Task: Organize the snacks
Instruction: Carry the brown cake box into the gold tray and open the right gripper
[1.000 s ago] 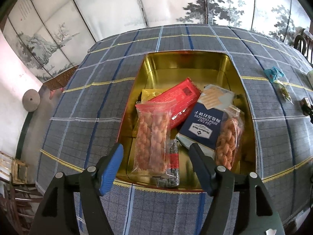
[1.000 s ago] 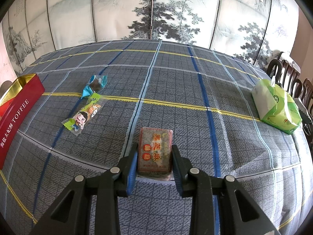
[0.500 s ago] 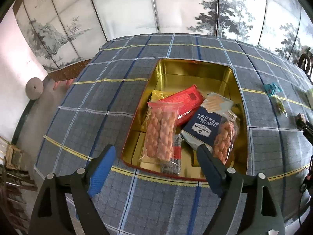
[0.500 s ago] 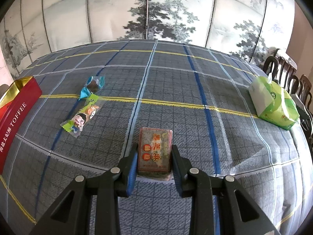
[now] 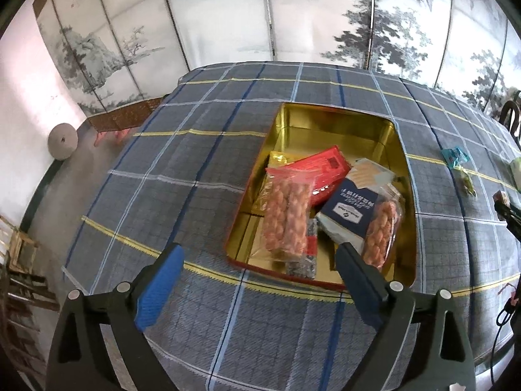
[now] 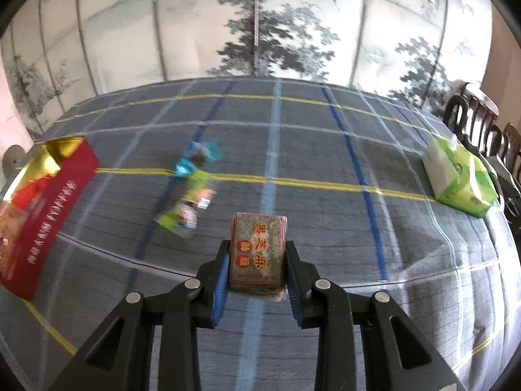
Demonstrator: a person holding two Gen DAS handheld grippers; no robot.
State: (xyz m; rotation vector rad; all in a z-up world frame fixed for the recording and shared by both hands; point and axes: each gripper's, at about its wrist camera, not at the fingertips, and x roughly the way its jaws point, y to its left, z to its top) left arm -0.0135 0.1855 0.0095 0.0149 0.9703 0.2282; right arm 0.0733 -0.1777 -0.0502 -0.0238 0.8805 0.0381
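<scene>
The right claw is clamped on a small brown sesame-cake packet, its blue pads pressing the packet's two long sides at the lower centre of the right wrist view. The packet looks lifted just clear of the plaid-clothed counter, and the blur over the rest of that frame suggests the hand is travelling. The left claw has just been opening and stands wide apart with nothing between its fingers, hovering over the near edge of the tin.

The step in hand appears to be carrying the packet to the tin, whose red wall shows at the left edge of the right wrist view. The next move calls for a swing leftwards, keeping the packet high enough to pass the wall, then a release over a free patch of gold floor; the upper half of the tin looks bare.

The lower half is crowded: two bags of twisted fried dough, a navy cracker pack and a red pouch lean on each other. Between packet and tin lie a blue-wrapped candy and a green snack sachet, which a low pass could brush. A green tissue pack sits well apart at the right edge.
</scene>
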